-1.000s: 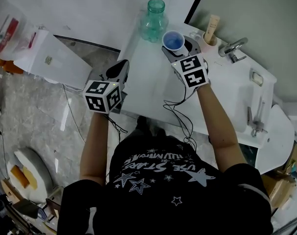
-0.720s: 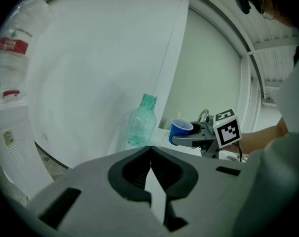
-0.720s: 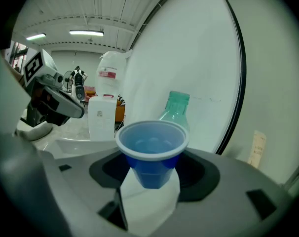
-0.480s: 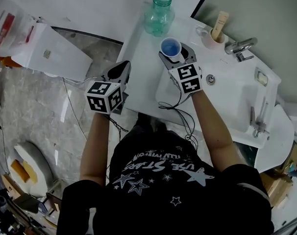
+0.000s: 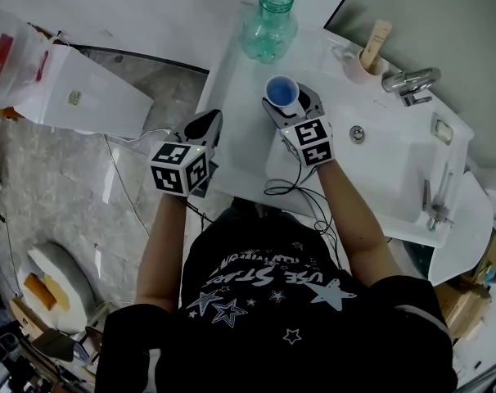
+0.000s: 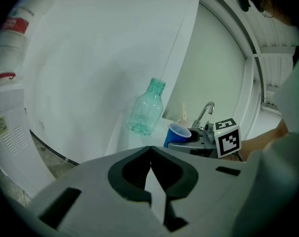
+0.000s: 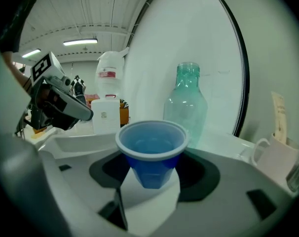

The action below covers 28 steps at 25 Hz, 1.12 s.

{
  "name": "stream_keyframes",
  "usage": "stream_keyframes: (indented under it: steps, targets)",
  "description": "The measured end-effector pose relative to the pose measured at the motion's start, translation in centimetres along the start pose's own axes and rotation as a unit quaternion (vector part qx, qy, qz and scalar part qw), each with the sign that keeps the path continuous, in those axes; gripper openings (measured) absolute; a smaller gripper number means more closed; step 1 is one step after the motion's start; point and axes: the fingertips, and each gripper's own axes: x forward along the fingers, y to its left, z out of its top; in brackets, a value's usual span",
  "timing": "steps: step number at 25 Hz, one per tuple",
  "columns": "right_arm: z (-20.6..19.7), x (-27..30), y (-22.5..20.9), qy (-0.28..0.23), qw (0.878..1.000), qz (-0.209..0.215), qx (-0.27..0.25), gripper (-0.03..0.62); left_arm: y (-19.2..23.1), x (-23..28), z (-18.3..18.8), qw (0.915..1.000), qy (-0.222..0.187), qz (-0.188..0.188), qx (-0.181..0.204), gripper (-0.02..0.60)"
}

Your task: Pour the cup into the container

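Note:
An upright blue plastic cup [image 5: 281, 91] sits between the jaws of my right gripper [image 5: 287, 101], which is shut on it over the white counter [image 5: 240, 129]. In the right gripper view the cup [image 7: 152, 152] fills the middle and seems to hold clear liquid. The container, a green glass bottle [image 5: 269, 24] with an open neck, stands just beyond the cup [image 6: 176, 134] by the wall, and also shows as the bottle [image 7: 186, 105] and the bottle [image 6: 147, 107]. My left gripper [image 5: 205, 124] hangs off the counter's left edge, shut and empty [image 6: 150, 151].
A sink basin [image 5: 379, 170] with a faucet [image 5: 410, 82] lies right of the cup. A pale mug [image 5: 364, 60] holding a stick stands near the faucet. A white appliance [image 5: 76, 97] and floor clutter lie to the left, below the counter.
My right gripper has sunk with the cup and drawn a little back from the bottle. The left gripper has dropped slightly beside the counter's edge.

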Motion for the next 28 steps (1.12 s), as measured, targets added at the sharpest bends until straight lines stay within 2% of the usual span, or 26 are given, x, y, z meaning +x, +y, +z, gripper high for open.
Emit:
stream_keyframes:
  steps: [9, 21, 28]
  targets:
    - [-2.1, 1.3, 0.9, 0.018, 1.000, 0.008, 0.018, 0.281, 0.9, 1.3, -0.7, 0.9997, 0.016, -0.016, -0.006, 0.011]
    - [-2.9, 1.9, 1.6, 0.015, 0.999, 0.010, 0.036, 0.282, 1.4, 1.6, -1.3, 0.9993, 0.025, -0.028, -0.007, 0.011]
    - [-2.8, 2.0, 1.7, 0.000, 0.999, 0.008, 0.043, 0.305, 1.3, 1.7, -1.4, 0.9990, 0.026, -0.037, -0.005, 0.011]
